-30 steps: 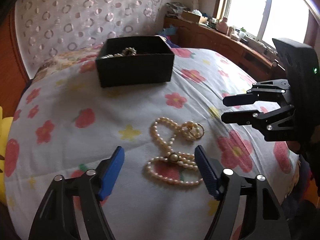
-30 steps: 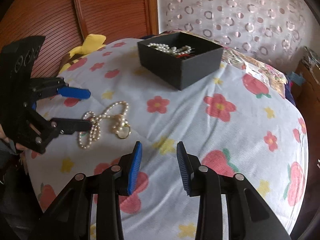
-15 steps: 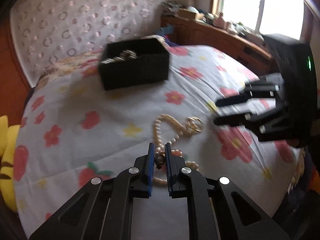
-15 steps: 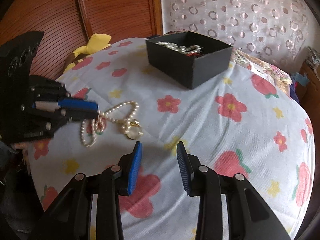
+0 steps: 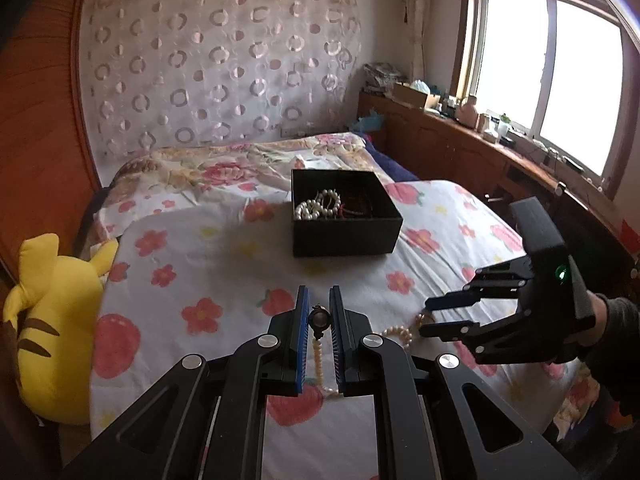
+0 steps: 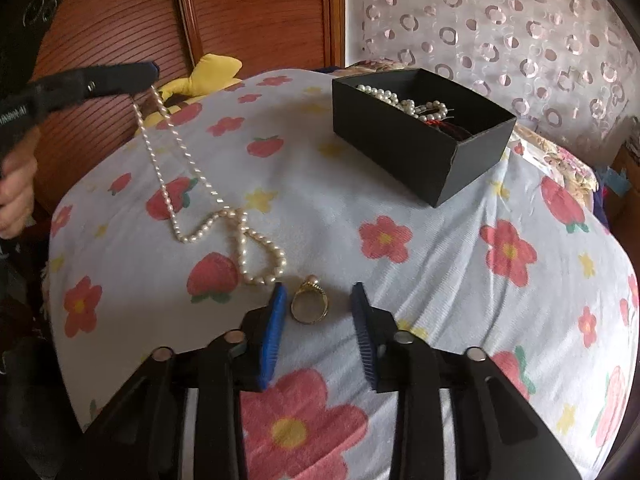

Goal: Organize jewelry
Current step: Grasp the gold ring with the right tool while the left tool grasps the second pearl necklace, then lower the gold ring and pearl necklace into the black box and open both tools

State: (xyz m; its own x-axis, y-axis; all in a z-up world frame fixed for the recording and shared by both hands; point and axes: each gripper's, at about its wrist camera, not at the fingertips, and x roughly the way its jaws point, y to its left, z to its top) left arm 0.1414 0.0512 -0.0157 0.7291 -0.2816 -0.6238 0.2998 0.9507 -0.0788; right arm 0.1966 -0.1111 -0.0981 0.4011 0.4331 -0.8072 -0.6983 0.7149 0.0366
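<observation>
Left gripper (image 5: 319, 312) fingers clenched on the dark clasp of the pearl necklace (image 6: 208, 204), angled downward and raised above the floral bedspread (image 6: 400, 280); strand hanging from the fingertips, lower loops resting on the cloth. Right gripper (image 6: 318, 304) tilted steeply down, jaws just narrowed yet clear of the gold ring (image 6: 309, 305), lying flat between the blue pads (image 6: 274, 320) without contact. Beyond both fingertips, black box (image 5: 344, 216) open-topped, holding more pearls. Left of the left fingers, yellow plush toy (image 5: 52, 320) at the bed edge. Person's hand (image 6: 18, 200) behind the left gripper.
</observation>
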